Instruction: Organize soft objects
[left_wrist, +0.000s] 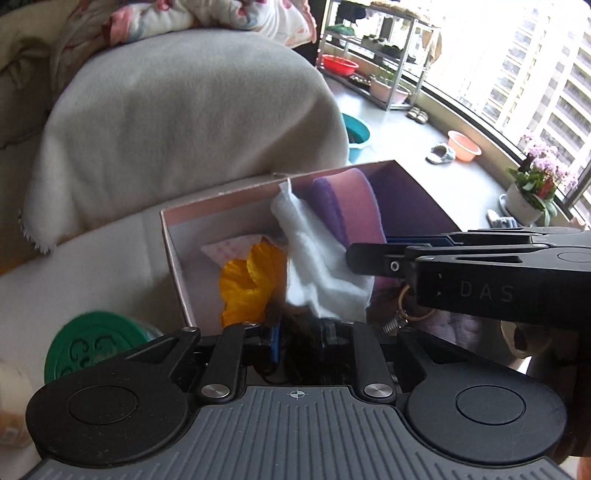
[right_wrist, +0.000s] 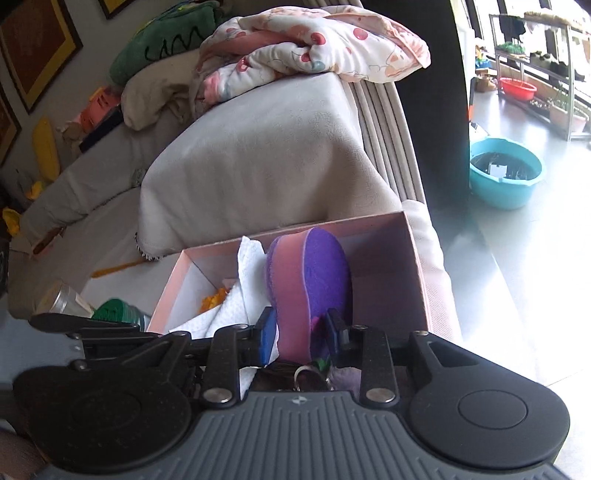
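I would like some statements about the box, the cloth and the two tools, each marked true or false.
1. The pink box holds a white cloth. True.
2. The purple and pink pad lies flat outside the box. False: it stands on edge inside.
3. A yellow item lies in the box. True.
4. The green lid is inside the box. False: it is beside the box.
5. The right tool points away from the box. False: it reaches into it.
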